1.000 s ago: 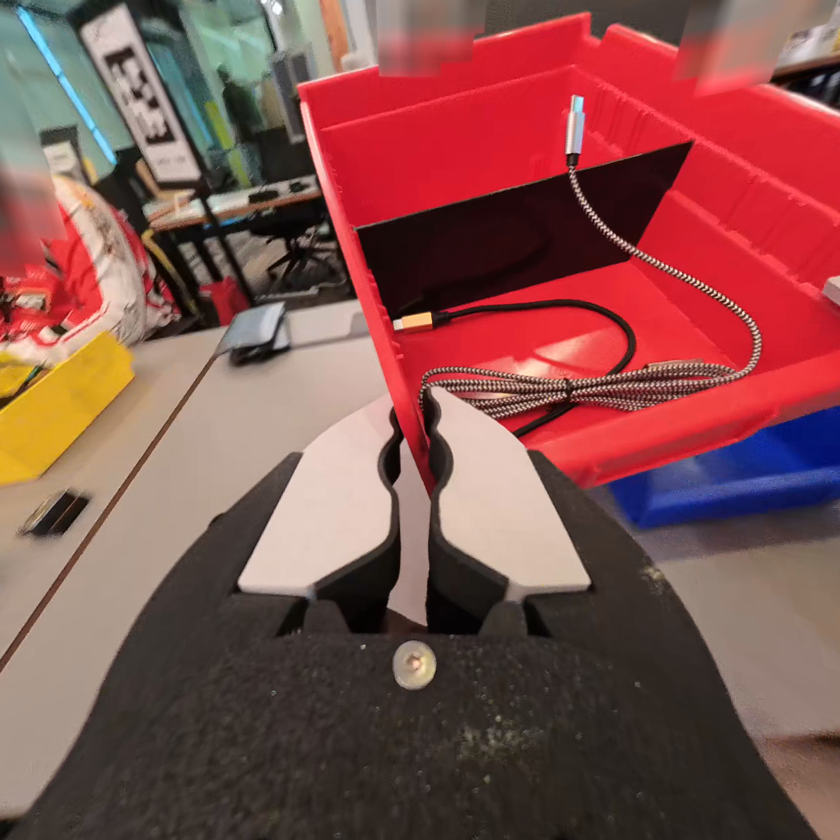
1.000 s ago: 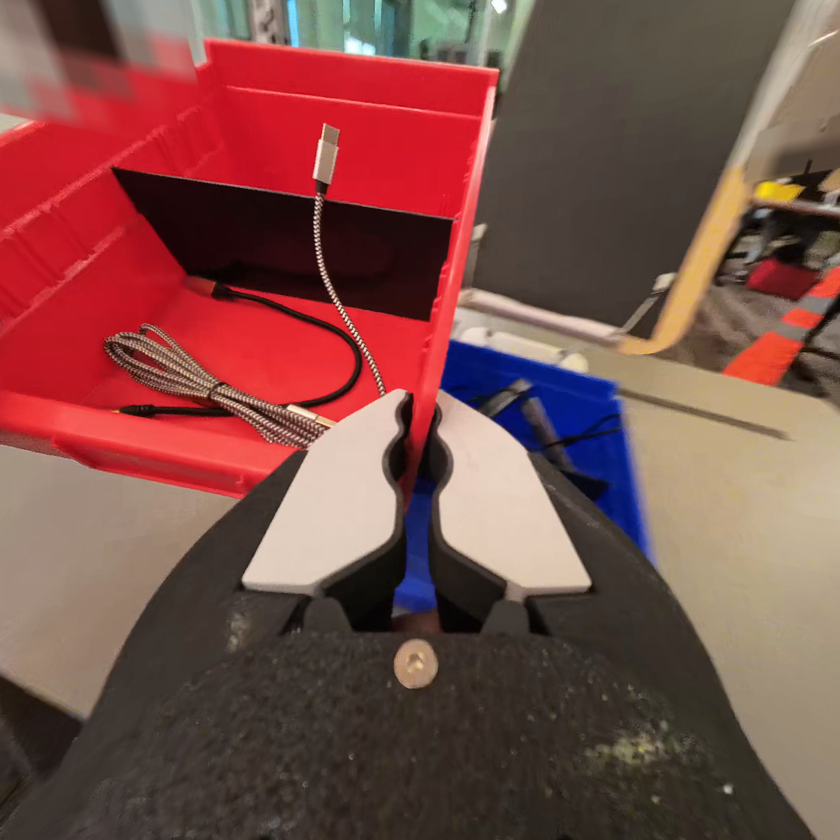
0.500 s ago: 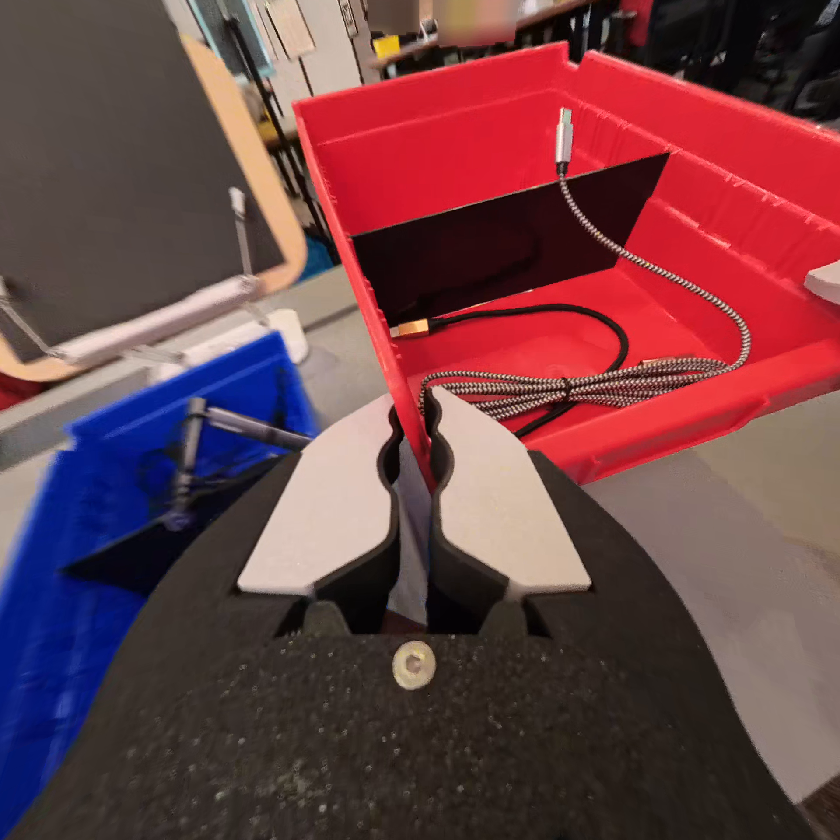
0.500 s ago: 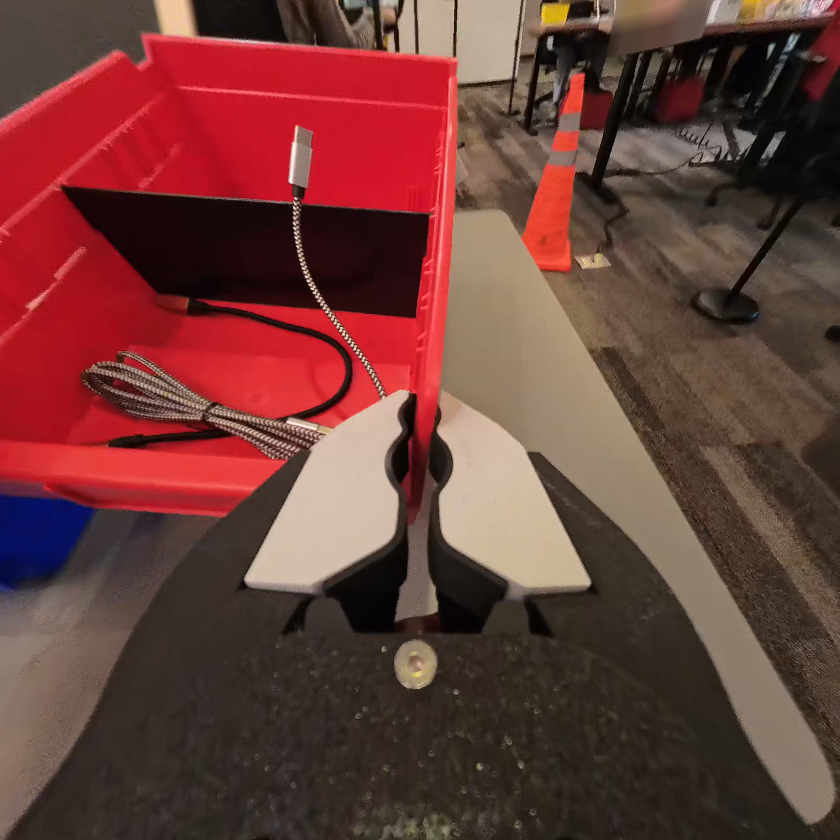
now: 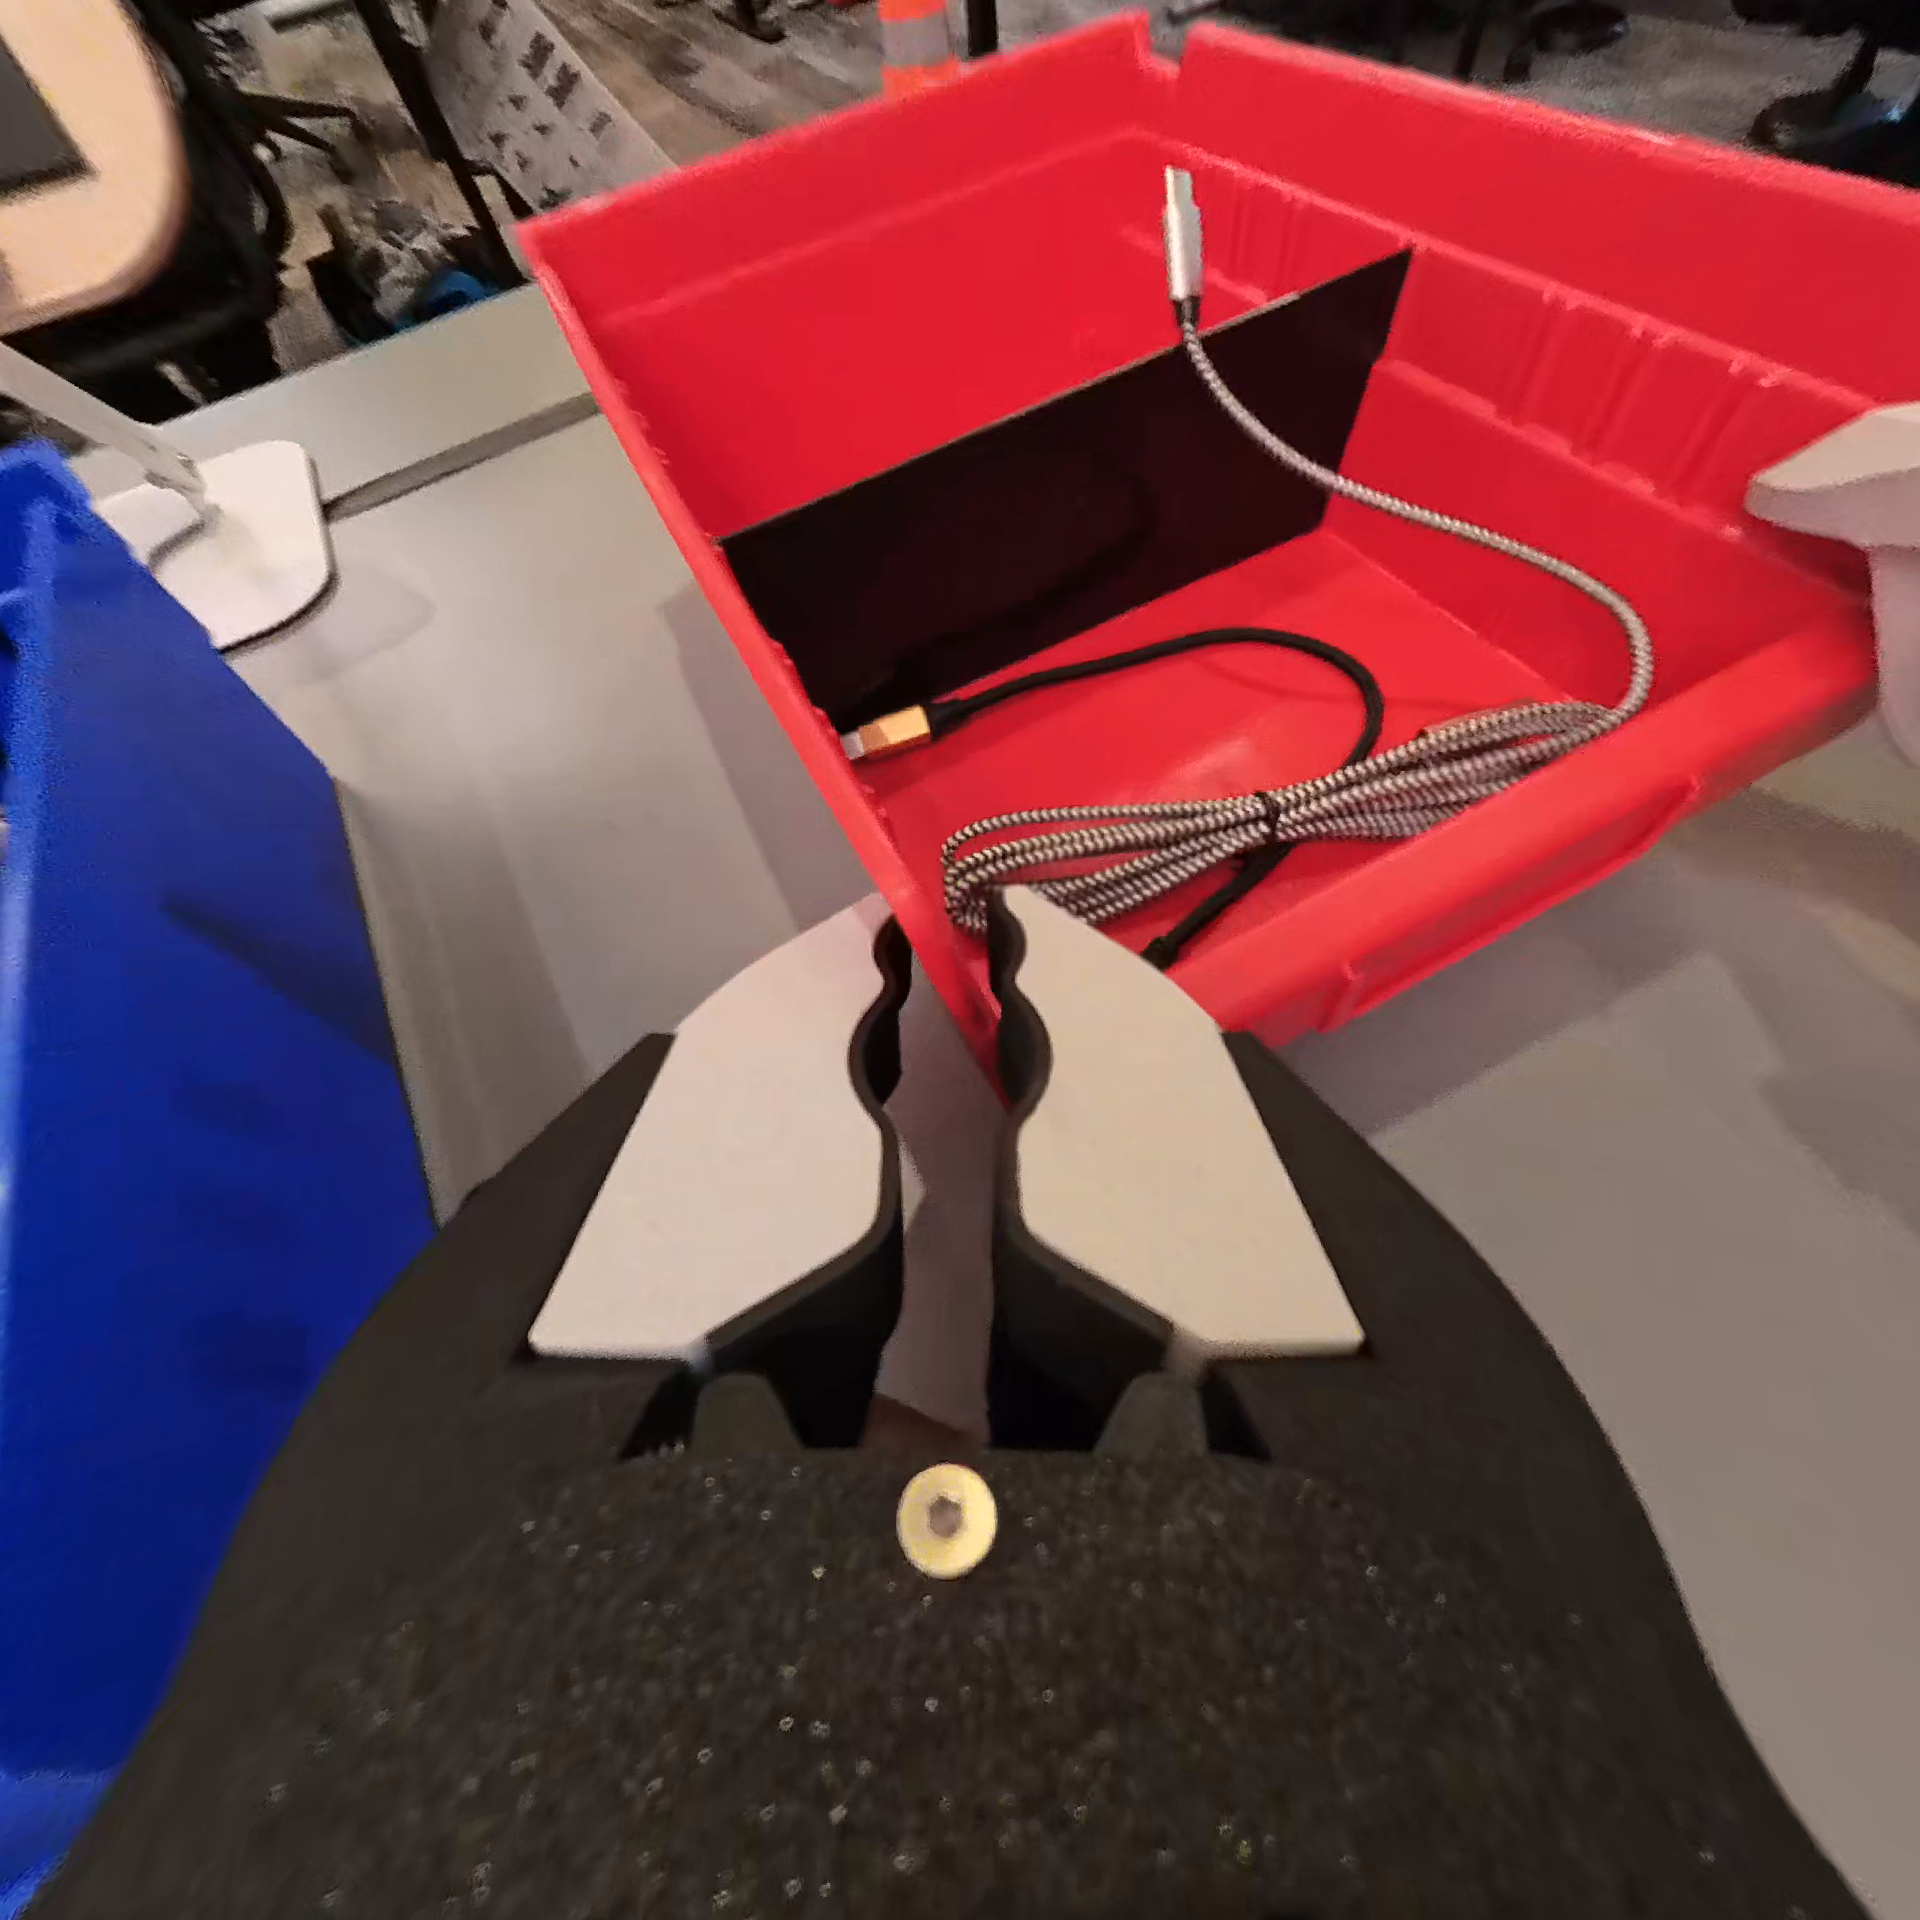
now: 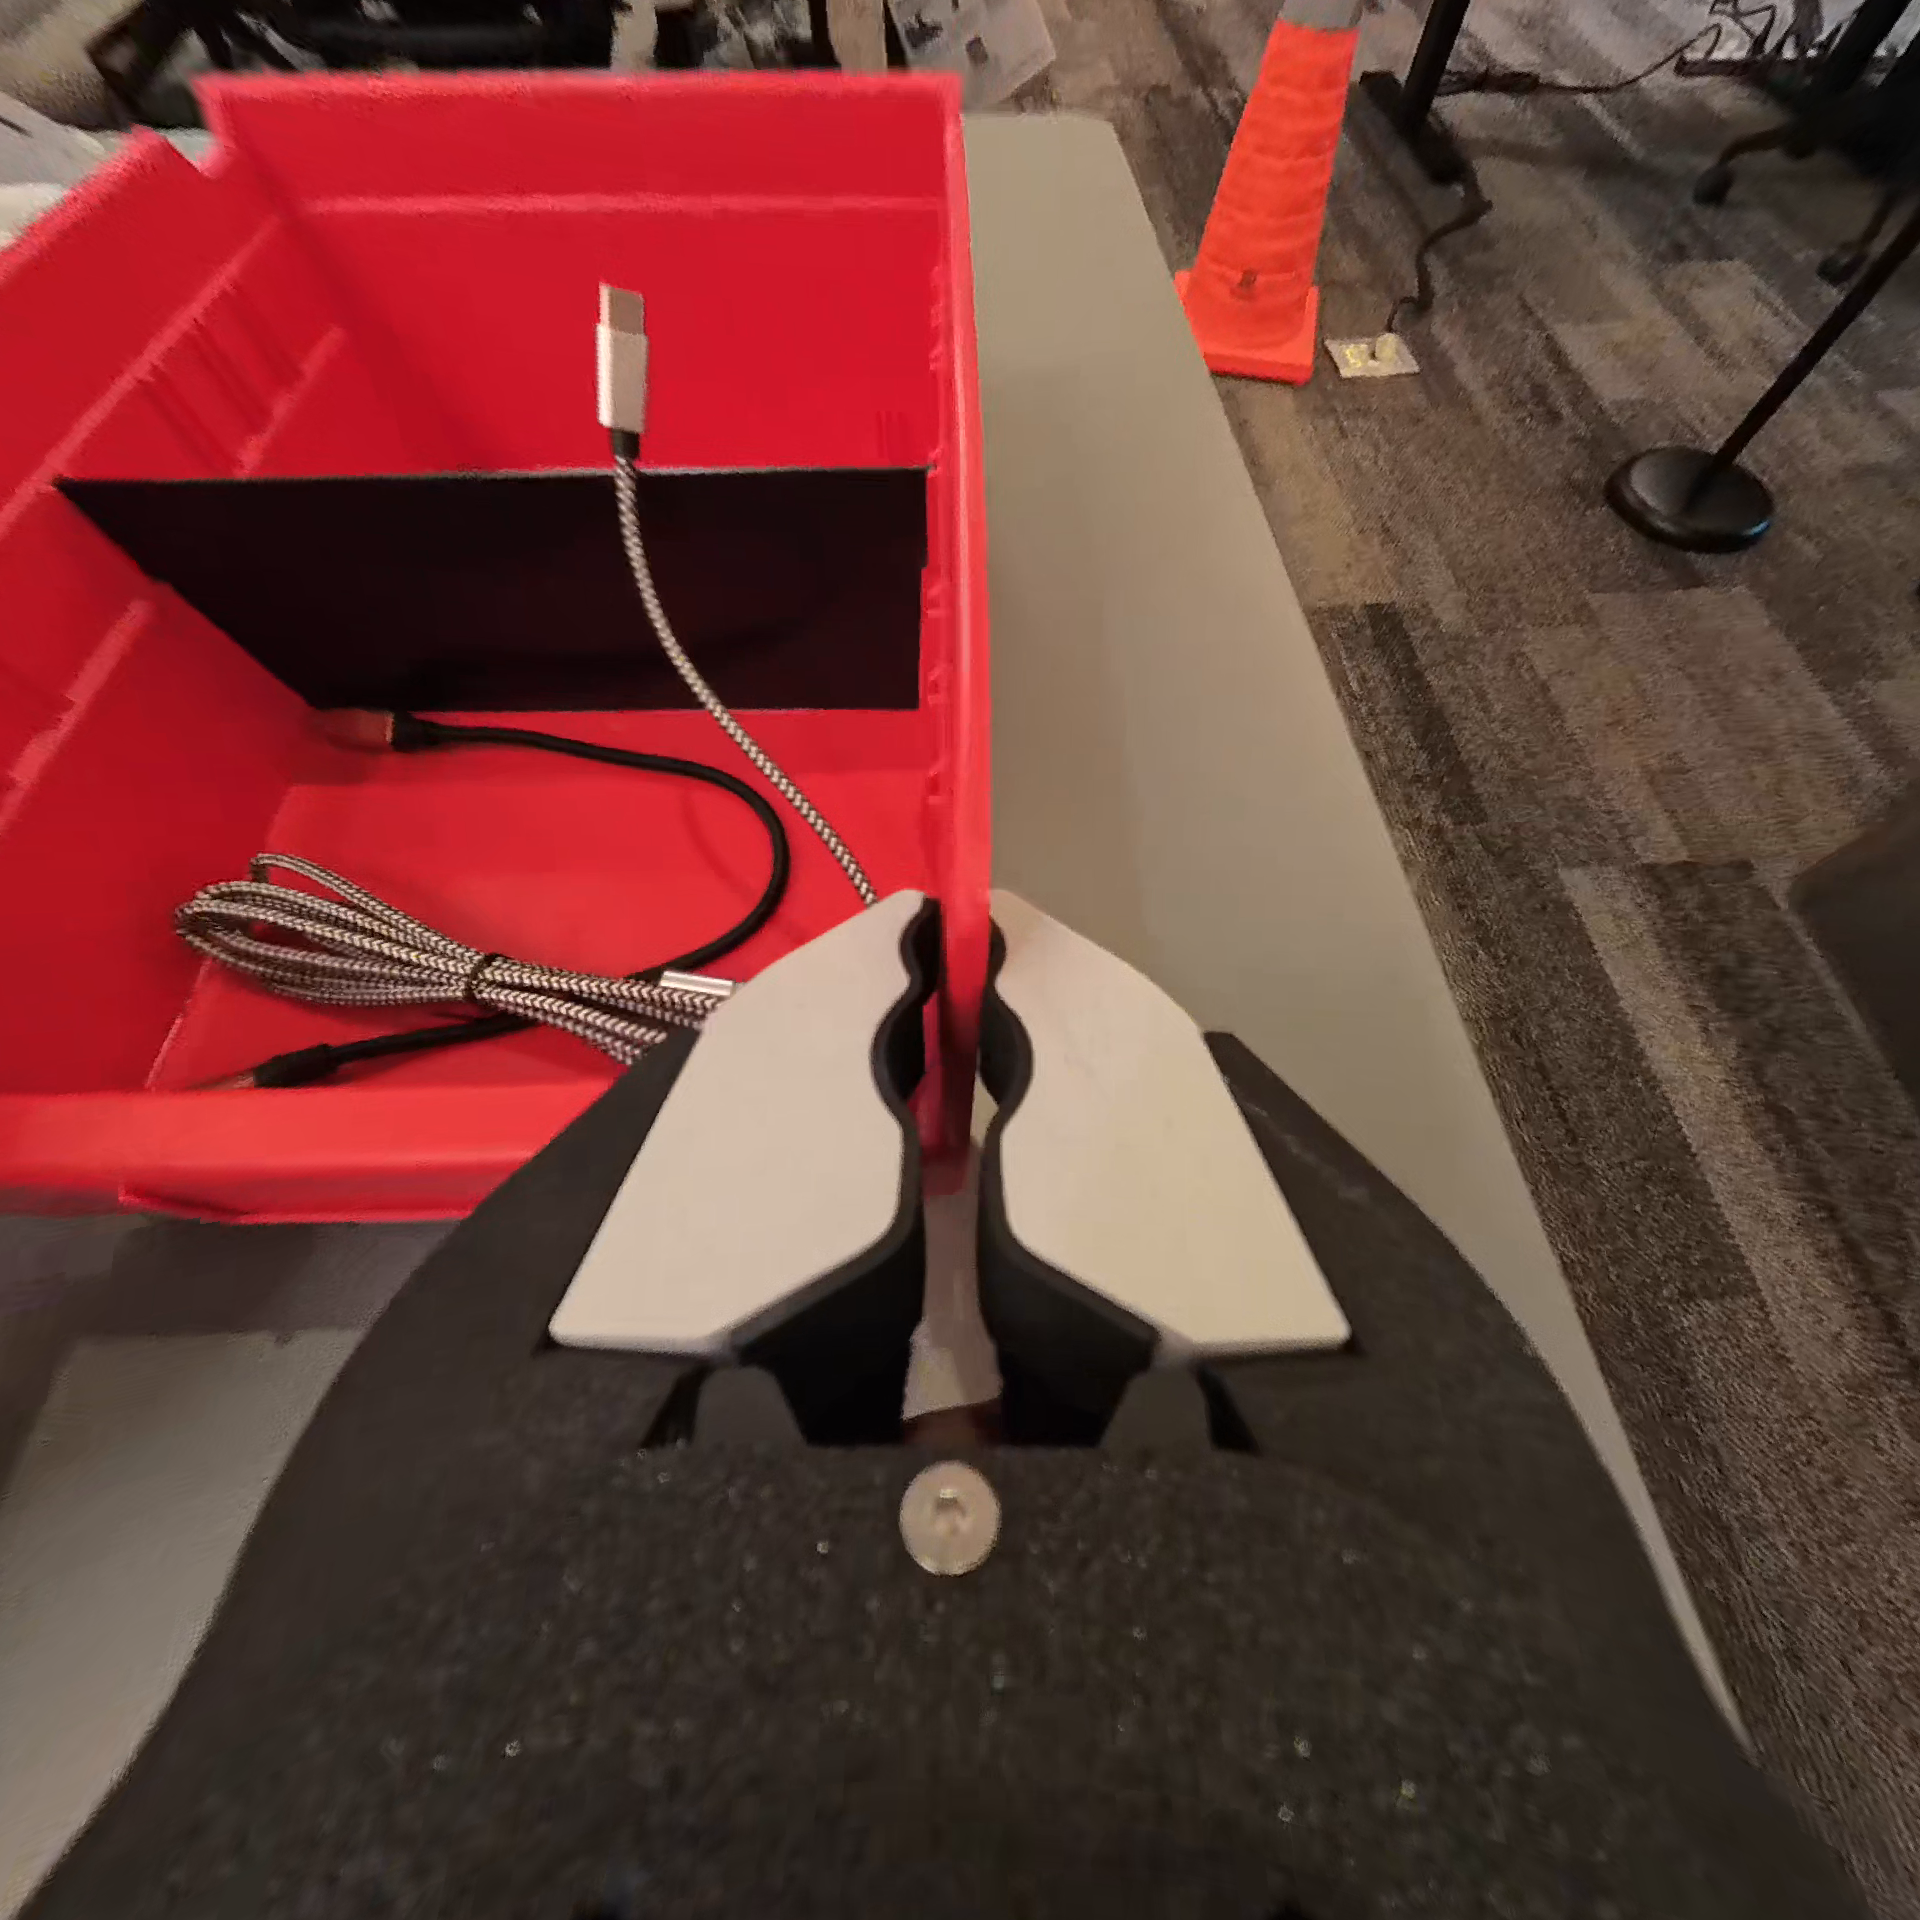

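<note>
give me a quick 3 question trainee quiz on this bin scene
1. True or false: the left gripper is open and clear of the red bin.
2. What does the right gripper clamp? A) striped cable B) bin side wall C) orange cone
3. What stands across the bin's inside?

Key: 1 false, it is shut on a bin wall. 2 B. 3 a black divider, with the striped cable and a black cable in front.

Left wrist view: close behind the left gripper (image 5: pixel 945 935) at the near left corner of the red plastic bin (image 5: pixel 1039 312), facing across it.
Right wrist view: close behind the right gripper (image 6: pixel 961 914) at the near right corner.
Shared: bin interior, black divider panel (image 5: pixel 1039 520), braided cable (image 6: pixel 416 956).
</note>
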`<state>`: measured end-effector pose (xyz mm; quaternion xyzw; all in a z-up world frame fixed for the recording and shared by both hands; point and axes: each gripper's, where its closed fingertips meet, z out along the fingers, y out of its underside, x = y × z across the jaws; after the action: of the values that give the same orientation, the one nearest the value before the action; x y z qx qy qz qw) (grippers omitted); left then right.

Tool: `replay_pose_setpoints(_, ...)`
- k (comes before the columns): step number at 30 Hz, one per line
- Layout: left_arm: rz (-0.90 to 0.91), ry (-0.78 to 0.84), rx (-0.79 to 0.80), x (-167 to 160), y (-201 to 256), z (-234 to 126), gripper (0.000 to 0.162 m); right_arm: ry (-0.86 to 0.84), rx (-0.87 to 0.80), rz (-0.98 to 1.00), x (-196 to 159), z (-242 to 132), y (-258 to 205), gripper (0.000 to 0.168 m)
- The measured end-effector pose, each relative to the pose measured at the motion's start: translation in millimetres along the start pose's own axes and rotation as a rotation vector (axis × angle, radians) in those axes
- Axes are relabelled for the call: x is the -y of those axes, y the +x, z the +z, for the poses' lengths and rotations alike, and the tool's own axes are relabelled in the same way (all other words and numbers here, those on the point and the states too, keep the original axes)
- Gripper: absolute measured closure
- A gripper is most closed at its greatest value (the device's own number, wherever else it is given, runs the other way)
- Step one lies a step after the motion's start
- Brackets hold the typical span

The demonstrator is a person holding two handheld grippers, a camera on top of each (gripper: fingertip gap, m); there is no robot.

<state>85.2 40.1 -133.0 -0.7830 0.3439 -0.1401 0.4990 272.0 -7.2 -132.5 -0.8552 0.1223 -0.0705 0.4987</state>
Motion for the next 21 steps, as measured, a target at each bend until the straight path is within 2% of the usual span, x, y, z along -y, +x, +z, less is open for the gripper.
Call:
replay_pose_setpoints(4,-0.021,0.025,-0.178,2.4,9.5,-23.6,0.145,-0.005,-0.001,0.053,-3.4,4.2,3.6,0.161)
replay_pose_setpoints(8,-0.084,0.121,-0.313,14.9,-19.7,-91.5,0.137,0.002,-0.039,0.080,2.1,-8.0,11.9,0.145)
replay_pose_setpoints(10,-0.100,0.178,-0.274,13.9,-61.0,-127.2,0.132,0.052,-0.101,0.064,16.7,-25.8,18.8,0.138)
replay_pose_setpoints(13,-0.119,0.264,-0.106,1.8,-142.6,-173.0,0.126,0.198,-0.216,-0.021,55.3,-59.0,11.3,0.135)
replay_pose_setpoints(15,-0.133,0.280,0.060,-18.8,-199.6,-193.0,0.119,0.264,-0.188,-0.102,80.7,-73.5,-28.4,0.134)
replay_pose_setpoints(17,-0.165,0.247,0.183,-47.3,-241.2,-201.5,0.111,0.289,0.013,-0.184,92.7,-77.2,-109.2,0.133)
replay_pose_setpoints(19,-0.200,0.191,0.233,-67.9,-262.0,-199.3,0.109,0.273,0.301,-0.217,82.1,-79.1,-210.2,0.120)
replay_pose_setpoints(21,-0.198,0.120,0.228,-79.0,-270.4,-186.2,0.107,0.212,0.512,-0.208,55.6,-78.5,-292.4,0.102)
